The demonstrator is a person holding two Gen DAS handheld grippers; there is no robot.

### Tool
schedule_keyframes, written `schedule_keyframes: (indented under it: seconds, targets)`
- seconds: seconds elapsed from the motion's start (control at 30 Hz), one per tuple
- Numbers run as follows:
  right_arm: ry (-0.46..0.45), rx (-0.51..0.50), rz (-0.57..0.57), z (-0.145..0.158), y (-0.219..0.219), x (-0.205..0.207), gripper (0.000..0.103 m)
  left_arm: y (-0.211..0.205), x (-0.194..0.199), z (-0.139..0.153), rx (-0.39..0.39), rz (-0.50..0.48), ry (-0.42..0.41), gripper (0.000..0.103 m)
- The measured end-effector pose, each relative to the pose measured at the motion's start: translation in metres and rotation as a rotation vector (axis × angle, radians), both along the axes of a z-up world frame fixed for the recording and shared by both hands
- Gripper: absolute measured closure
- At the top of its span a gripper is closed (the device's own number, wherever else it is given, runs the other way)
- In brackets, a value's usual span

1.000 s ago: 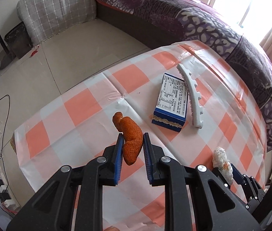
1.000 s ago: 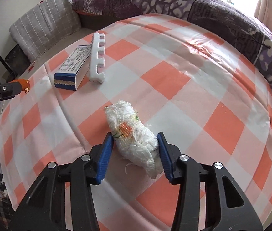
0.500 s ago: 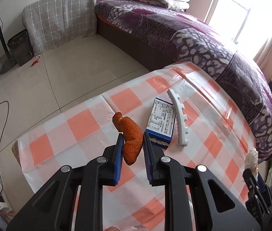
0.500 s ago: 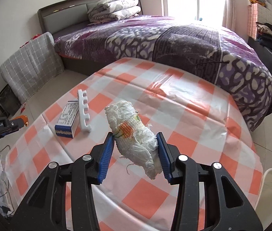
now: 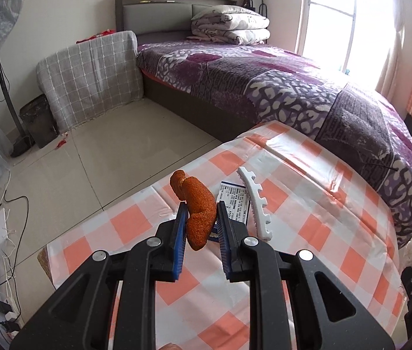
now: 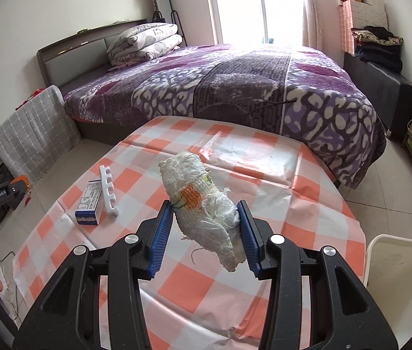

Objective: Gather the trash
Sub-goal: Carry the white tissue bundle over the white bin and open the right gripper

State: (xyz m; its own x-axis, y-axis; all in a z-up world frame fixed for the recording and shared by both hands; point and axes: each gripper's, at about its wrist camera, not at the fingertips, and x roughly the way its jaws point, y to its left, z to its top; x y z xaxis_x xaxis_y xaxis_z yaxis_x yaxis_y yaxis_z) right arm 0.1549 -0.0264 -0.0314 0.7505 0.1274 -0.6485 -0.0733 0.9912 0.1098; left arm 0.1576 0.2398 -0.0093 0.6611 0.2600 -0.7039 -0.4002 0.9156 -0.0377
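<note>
Left gripper (image 5: 200, 221) pinching curled orange peel (image 5: 197, 210), held above checked orange-and-white table (image 5: 308, 233). Right gripper (image 6: 206, 218) clamped on crumpled white cloth wad (image 6: 206, 204), also above table. Beyond, on table: blue-and-white carton (image 6: 90, 202) touching white toothed plastic strip (image 6: 109, 189). Farther: purple patterned bed (image 6: 235, 87).

My left gripper (image 5: 199, 215), black w/ blue pads, pinches an orange peel (image 5: 196, 210); my right gripper (image 6: 206, 215), same colours, pinches a white rag (image 6: 206, 207) w/ orange-green stitching. Tablecloth (image 6: 264, 180) is orange-white check. At 10 o'clock in right view: blue-white box (image 6: 90, 199) & white comb-like strip (image 6: 108, 191); at 12, purple-patterned bedspread (image 6: 235, 84).
</note>
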Motion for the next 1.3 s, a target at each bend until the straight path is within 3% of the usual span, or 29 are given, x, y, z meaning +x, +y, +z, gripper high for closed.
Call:
schedule_keyframes:
  seconds: [0.23,1.3]
  targets:
    - [0.015,0.024,-0.038,0.000,-0.025,0.002,0.060,-0.028,0.005,-0.002,0.043,-0.047,-0.003,0.083]
    - [0.028,0.085,-0.301,0.024,-0.154,-0.029,0.060,-0.177,0.005,0.013,0.054,-0.323,-0.051,0.083]
